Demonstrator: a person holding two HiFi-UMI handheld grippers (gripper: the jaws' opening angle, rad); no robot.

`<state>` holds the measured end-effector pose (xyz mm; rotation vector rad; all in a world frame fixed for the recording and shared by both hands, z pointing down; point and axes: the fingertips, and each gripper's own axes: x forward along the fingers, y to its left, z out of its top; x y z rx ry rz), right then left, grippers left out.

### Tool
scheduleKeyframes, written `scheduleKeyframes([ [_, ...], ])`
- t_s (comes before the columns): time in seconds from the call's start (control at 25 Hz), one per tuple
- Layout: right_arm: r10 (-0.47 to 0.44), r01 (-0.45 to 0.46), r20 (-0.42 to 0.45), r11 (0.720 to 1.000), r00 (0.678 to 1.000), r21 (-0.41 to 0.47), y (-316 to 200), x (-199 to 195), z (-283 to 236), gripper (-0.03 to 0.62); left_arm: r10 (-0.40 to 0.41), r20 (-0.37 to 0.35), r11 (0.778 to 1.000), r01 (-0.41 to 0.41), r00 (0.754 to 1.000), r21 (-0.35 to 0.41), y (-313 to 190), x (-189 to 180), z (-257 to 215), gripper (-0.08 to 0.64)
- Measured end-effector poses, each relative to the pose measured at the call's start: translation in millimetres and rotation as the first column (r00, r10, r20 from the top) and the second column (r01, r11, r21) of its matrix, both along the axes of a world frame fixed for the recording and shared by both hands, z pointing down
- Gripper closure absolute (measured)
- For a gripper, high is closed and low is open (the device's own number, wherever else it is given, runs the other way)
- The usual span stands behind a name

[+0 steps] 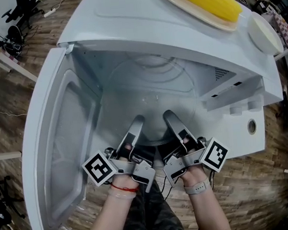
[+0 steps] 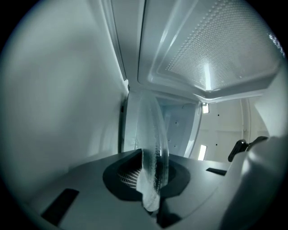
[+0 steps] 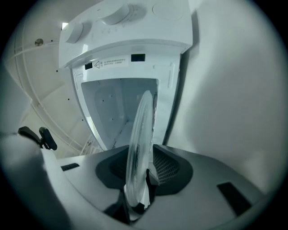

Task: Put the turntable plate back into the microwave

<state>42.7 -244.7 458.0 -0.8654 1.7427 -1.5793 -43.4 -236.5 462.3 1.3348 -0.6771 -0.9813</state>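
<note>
In the head view, a white microwave (image 1: 126, 19) is seen with its door (image 1: 57, 143) swung open to the left. The left gripper (image 1: 136, 123) and the right gripper (image 1: 170, 116) are held side by side inside the cavity, where the glass turntable plate (image 1: 151, 76) is gripped by its near rim. A corn cob (image 1: 204, 0) on a plate and a white bowl (image 1: 264, 33) are set on the microwave's top

In the left gripper view, the jaws are clamped on the plate's rim, shown edge-on

In the right gripper view, the jaws are likewise closed on the rim, with the control knobs (image 3: 119, 15) above the cavity
</note>
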Motion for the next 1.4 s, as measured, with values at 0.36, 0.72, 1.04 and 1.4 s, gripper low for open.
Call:
scheduleKeyframes([
  [0.36,-0.044,0.046,0.057,0.999,0.997,-0.028,16.7,-14.1,1.3,0.532,-0.005,0.019,1.0,0.005,1.0,0.008,-8.8,-1.0,-0.5,0.523],
  [0.72,-0.027,0.026,0.07,1.0,0.997,0.008,10.0,-9.2,0.1,0.542,0.008,0.071,0.998,-0.012,0.997,0.056,-18.8,3.4,-6.7,0.523],
  [1.04,-0.005,0.005,0.074,1.0,0.997,-0.002,-2.1,-7.9,3.3,0.541,0.017,0.105,0.999,-0.022,0.994,0.048,-31.2,4.5,-4.6,0.523],
  [1.4,0.015,-0.015,0.063,1.0,0.998,0.014,-13.9,-3.3,4.6,0.538,0.055,0.147,0.997,-0.063,0.988,0.05,-39.1,10.0,-1.9,0.522],
])
